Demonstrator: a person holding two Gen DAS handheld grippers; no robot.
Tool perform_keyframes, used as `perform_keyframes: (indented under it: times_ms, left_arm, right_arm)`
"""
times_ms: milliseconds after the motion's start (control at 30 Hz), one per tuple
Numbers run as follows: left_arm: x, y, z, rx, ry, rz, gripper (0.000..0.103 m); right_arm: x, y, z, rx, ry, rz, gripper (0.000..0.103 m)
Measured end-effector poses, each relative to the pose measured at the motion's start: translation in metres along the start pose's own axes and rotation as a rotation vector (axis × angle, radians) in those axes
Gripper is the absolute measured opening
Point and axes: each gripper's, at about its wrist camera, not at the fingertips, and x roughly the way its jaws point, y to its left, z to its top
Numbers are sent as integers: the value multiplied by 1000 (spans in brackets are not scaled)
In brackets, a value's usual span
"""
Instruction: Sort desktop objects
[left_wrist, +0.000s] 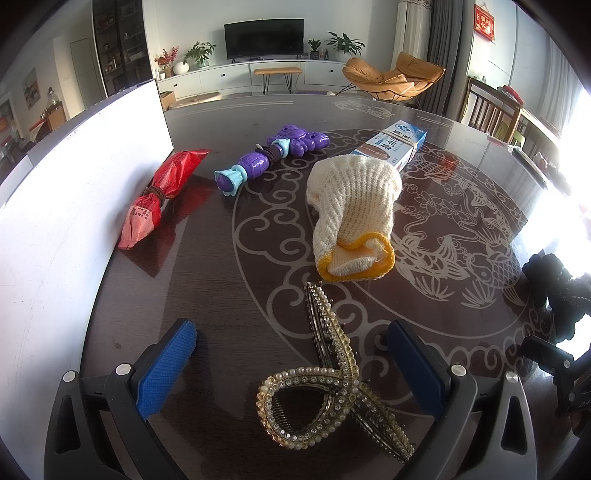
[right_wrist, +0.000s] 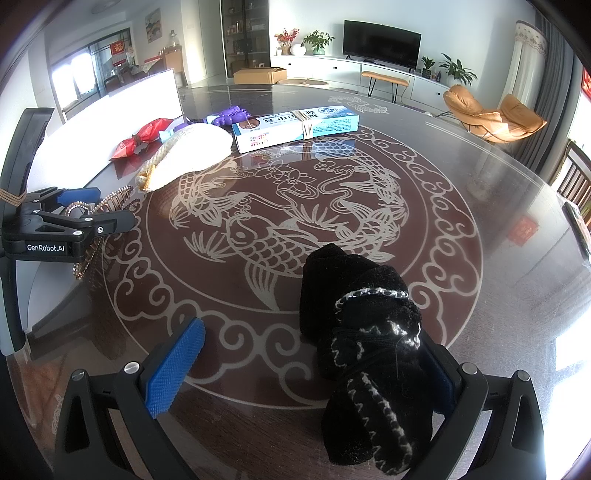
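step: both picking | left gripper spreading around hair clip | right gripper spreading beside black sock bundle | next: closing, lifting

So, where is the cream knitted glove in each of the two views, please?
Left wrist view: the cream glove lies in the middle of the picture, its yellow cuff toward the camera, beyond the hair clip.
Right wrist view: it lies at upper left, just left of the toothpaste box.
Shared landmark: the toothpaste box, right behind the glove in both.
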Motion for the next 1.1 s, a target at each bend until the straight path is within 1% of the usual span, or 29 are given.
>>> perform_keyframes:
  times_ms: [567,667,733,767,833,867,900,933,967,1033,1067,1100]
  left_arm:
    - [0,0,0,0,0,0,103]
    - [-7,-2,-8,-44,27,31,103]
    - [-16,-5,-21,-23,31,17,103]
    - [-19,-7,-25,15,32,-6,103]
    - [-17,-6,-21,51,50,-34,103]
    - [-15,-3,-17,34,57,-22,100]
    - [-15,-1,-14,14,47,-16,88]
    - [-20,1,-12,3,15,-5,55]
    - [-23,2,-9,-4,0,23,49]
    - [-25,7,-11,-25,-14,-23,49]
    - [-28,9,-17,-21,-29,-29,48]
    - [-31,8,-22,-12,-42,-13,48]
  right_arm:
    - [0,0,0,0,0,0,103]
    - [0,0,0,0,0,0,103]
    - [0,0,0,0,0,0,103]
    - [0,0,0,0,0,0,103]
    - [0,0,0,0,0,0,103]
    - [0,0,0,0,0,0,103]
    - [0,0,0,0,0,0,103]
    - [0,0,0,0,0,0,103]
    - [0,0,0,0,0,0,103]
    - [0,0,0,0,0,0,103]
    - [0,0,0,0,0,0,103]
    - [0,0,0,1,0,1,103]
